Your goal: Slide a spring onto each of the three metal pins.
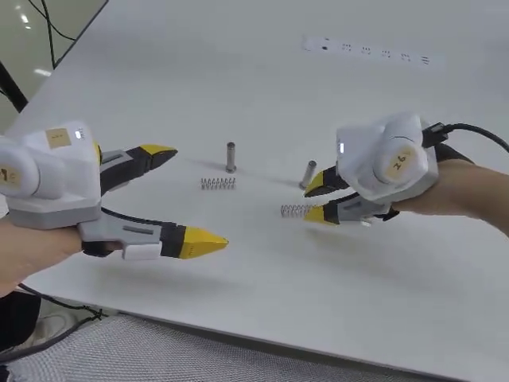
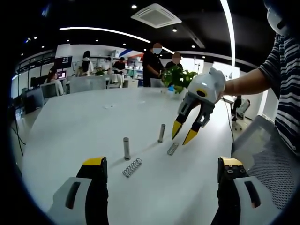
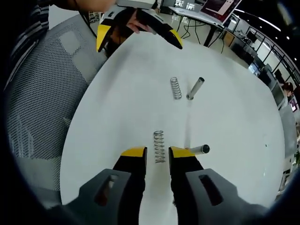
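Note:
Two upright metal pins (image 1: 231, 157) (image 1: 308, 174) stand mid-table. One spring (image 1: 218, 184) lies flat in front of the left pin. A second spring (image 1: 296, 210) lies by my right gripper (image 1: 312, 202). In the right gripper view this spring (image 3: 159, 146) has its near end between the yellow fingertips (image 3: 134, 152) of my right gripper (image 3: 158, 153), with a gap on each side. My left gripper (image 1: 187, 195) hovers wide open at the left, holding nothing. The left gripper view shows both pins (image 2: 126, 148) (image 2: 161, 133), both springs (image 2: 132, 167) (image 2: 173, 148) and the right gripper (image 2: 183, 136).
A white power strip (image 1: 366, 52) lies at the far side of the table (image 1: 238, 286). The table's near edge runs along the bottom. Black cables (image 1: 56, 32) hang at the far left. A mesh chair (image 3: 42, 93) is beside the table. People stand in the background (image 2: 154, 65).

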